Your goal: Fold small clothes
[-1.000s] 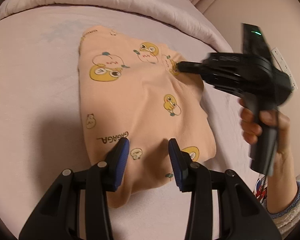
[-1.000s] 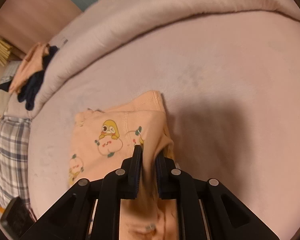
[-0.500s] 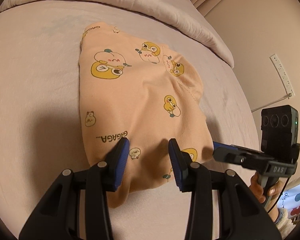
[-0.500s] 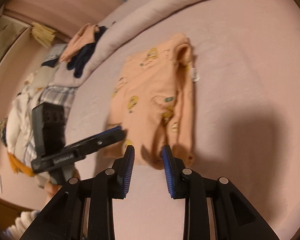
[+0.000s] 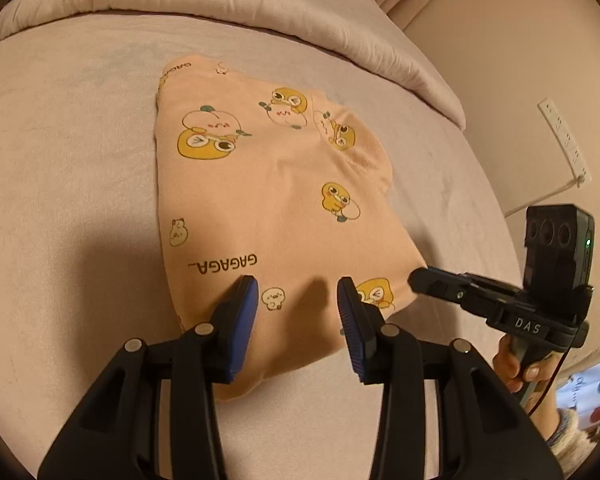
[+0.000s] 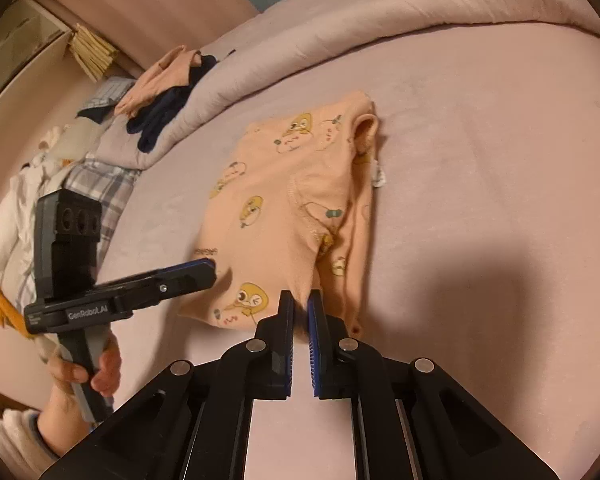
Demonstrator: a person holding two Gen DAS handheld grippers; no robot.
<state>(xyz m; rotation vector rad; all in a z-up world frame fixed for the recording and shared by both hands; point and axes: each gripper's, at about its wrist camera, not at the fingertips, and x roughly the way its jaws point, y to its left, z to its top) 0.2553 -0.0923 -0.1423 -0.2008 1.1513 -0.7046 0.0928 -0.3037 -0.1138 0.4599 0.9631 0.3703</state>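
A peach baby garment (image 5: 268, 200) printed with yellow ducks lies folded on the pink bed sheet (image 5: 60, 160). My left gripper (image 5: 298, 308) is open. Its blue pads (image 5: 242, 308) rest on the garment's near hem, and the cloth runs on past both fingers. In the right wrist view the same garment (image 6: 284, 208) lies ahead. There my right gripper (image 6: 300, 306) has its jaws closing tight on a pinch of the near edge, with the pads pressing the cloth. From the left wrist view the right gripper (image 5: 418, 278) touches the garment's near right corner. The left gripper (image 6: 210, 270) sits at the garment's left edge.
A rolled duvet (image 6: 380, 12) runs along the back of the bed. A pile of peach and dark clothes (image 6: 160, 88) and a plaid cloth (image 6: 96, 188) lie at the left. A white power strip (image 5: 564, 136) hangs on the wall. A hand (image 6: 84, 376) holds each handle.
My right gripper let go of the fold at the far right, swung back to the near edge with its jaws apart, and shut on the near corner. The left gripper stayed put.
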